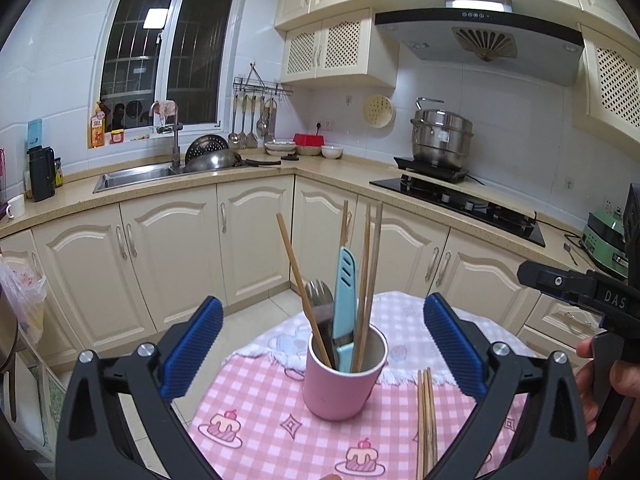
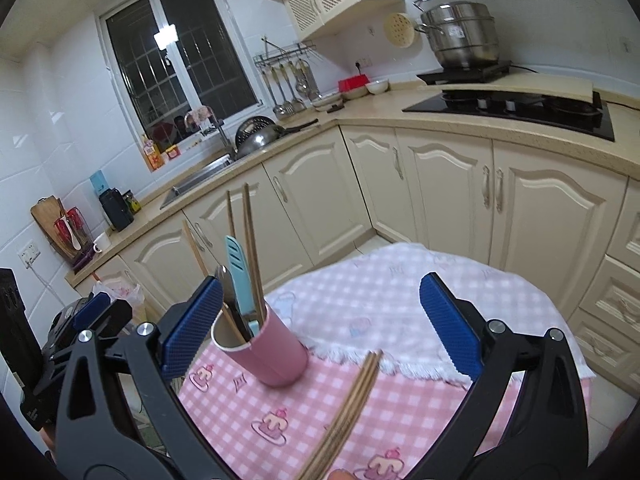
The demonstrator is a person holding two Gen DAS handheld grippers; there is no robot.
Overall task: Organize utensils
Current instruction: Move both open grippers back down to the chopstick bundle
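Observation:
A pink cup (image 1: pixel 344 376) stands upright on the pink checked tablecloth (image 1: pixel 260 408). It holds several wooden chopsticks (image 1: pixel 366 272), a light blue sheathed knife (image 1: pixel 345 292) and a metal fork (image 1: pixel 319 300). A bundle of chopsticks (image 1: pixel 426 424) lies flat on the cloth right of the cup. My left gripper (image 1: pixel 324 344) is open and empty, with the cup between its fingers. In the right wrist view the cup (image 2: pixel 266 352) is at the left, and the loose chopsticks (image 2: pixel 346 412) lie below my open, empty right gripper (image 2: pixel 320 328).
A white fringed towel (image 1: pixel 404 320) covers the far part of the round table. Beyond are cream cabinets (image 1: pixel 256 236), a sink (image 1: pixel 136 176), a black hob (image 1: pixel 460 200) and a steel pot (image 1: pixel 442 136). The right gripper's body (image 1: pixel 584 292) shows at the right of the left wrist view.

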